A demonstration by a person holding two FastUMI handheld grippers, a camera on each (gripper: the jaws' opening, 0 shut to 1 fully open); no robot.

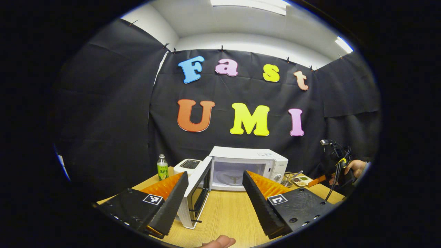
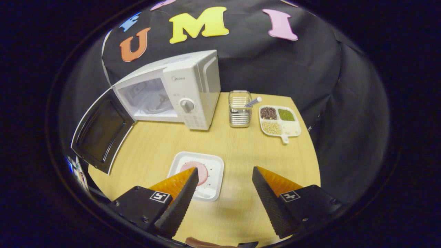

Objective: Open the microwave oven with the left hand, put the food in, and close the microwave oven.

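Food sits on a light, stiff, shallow tray at the wide-open, empty right gripper's eleven o'clock; pinch its near rim, keeping it level.

Plate on table before microwave.

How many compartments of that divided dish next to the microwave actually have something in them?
3 of 4. In the divided dish, dark beans fill the back-left section, green ones the back-right, pale ones the front-left. The front-right section looks bare, though it is small in view.
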